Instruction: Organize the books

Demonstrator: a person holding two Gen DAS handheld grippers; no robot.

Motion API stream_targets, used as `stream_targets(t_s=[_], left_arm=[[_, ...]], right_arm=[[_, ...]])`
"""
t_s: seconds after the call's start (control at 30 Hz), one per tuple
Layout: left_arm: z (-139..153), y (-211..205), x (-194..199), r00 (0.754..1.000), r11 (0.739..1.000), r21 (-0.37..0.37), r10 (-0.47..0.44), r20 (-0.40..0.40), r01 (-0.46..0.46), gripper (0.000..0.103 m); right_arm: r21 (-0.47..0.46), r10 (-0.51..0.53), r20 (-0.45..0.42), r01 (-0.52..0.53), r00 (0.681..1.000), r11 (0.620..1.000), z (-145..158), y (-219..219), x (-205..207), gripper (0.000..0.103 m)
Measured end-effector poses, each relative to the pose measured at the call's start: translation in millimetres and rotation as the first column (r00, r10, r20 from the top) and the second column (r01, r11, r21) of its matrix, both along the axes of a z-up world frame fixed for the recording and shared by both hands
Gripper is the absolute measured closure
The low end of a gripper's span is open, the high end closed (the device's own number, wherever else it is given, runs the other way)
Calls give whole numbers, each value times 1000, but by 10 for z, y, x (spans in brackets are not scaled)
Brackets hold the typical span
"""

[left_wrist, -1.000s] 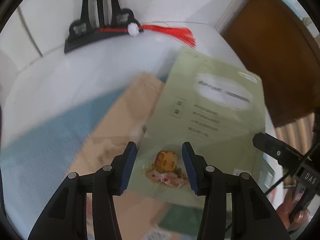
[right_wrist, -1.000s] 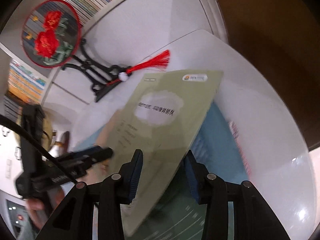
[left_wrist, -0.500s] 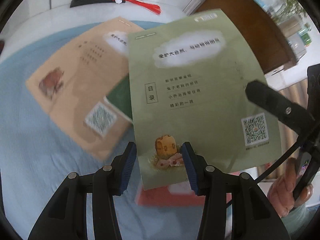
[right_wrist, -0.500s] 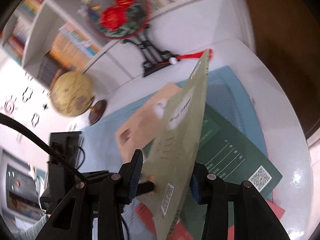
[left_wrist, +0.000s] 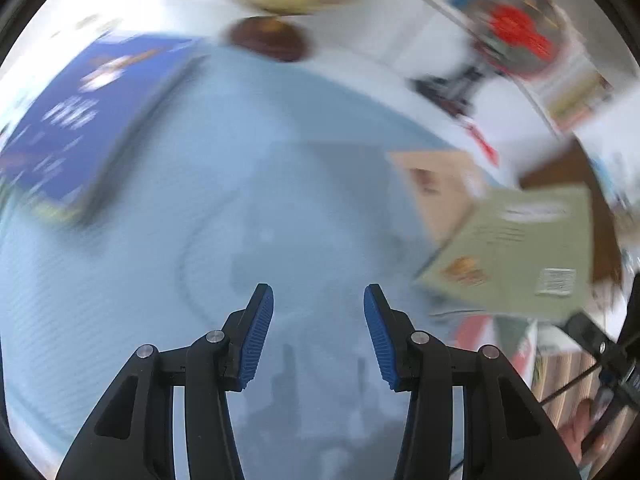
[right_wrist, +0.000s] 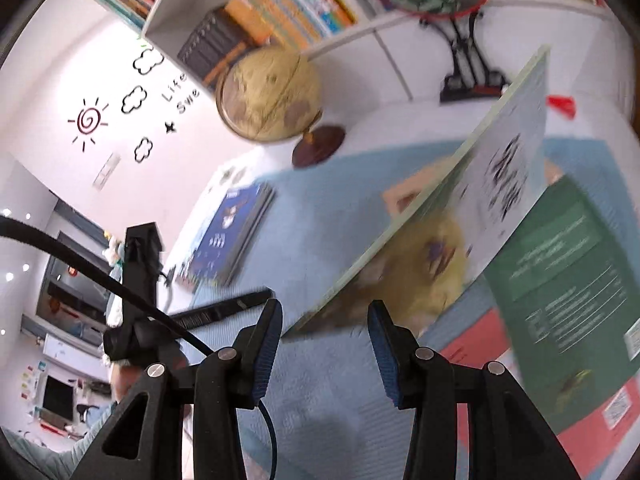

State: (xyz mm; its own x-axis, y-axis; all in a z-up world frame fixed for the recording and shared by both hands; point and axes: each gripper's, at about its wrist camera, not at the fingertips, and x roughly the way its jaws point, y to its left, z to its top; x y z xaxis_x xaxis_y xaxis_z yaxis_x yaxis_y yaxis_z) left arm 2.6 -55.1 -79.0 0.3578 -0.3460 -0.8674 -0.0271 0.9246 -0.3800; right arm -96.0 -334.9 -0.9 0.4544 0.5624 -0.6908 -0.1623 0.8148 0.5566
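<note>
My left gripper [left_wrist: 318,336] is open and empty over the pale blue mat [left_wrist: 200,220]. A light green book [left_wrist: 516,248] floats tilted at the right of the left wrist view. In the right wrist view the same book [right_wrist: 460,216] stands tilted on edge just ahead of my right gripper [right_wrist: 324,346], whose jaws are wide apart; its lower corner sits between the fingertips and I cannot tell if it touches them. A tan book [left_wrist: 440,188], a dark green book [right_wrist: 568,280] and a red book [right_wrist: 472,344] lie on the mat. A blue book [left_wrist: 80,128] lies at the left.
A globe [right_wrist: 268,96] on a brown base stands at the back of the mat. A round red-flower fan on a black stand [right_wrist: 468,40] stands by the bookshelf [right_wrist: 280,0]. The left gripper's body [right_wrist: 140,280] shows at the left of the right wrist view.
My left gripper let go of the green book and swung left over the bare mat. The book has tipped further up on edge, its front cover now facing the right wrist camera.
</note>
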Motion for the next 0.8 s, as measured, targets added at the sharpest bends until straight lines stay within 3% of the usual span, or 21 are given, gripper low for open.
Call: stream_targets(t_s=[0.07,0.2,0.37,0.47,0.67,0.8], left_arm=[[-24,148,-112,999,999,-24,35,-11,-35,60],[-29,-41,-217,1000,1000,-27,-1,-5,1,59],[-91,-296,-128,998,997,-51,-57,-8,57,59],[-68,-310,-91,998,997,-51,-62,0,62,59],[1,-171,86,1000,999,-48,-18,14,19,59],[48,-279,357,998,997,-36,-61,27,61,59]], right_arm=[[-8,8,-28,-8,1000,1000,-117,50,16,60],[-45,3,-84,-6,996,999,-310,51,236,60],[-96,26,-61,-32,998,995,-208,51,399,58],[-76,31,-53,-35,998,996,-187,28,391,53],[-40,54,-100,-58,994,998,-342,75,478,53],[-25,0,-131,-3,991,1000,-514,-20,498,53]])
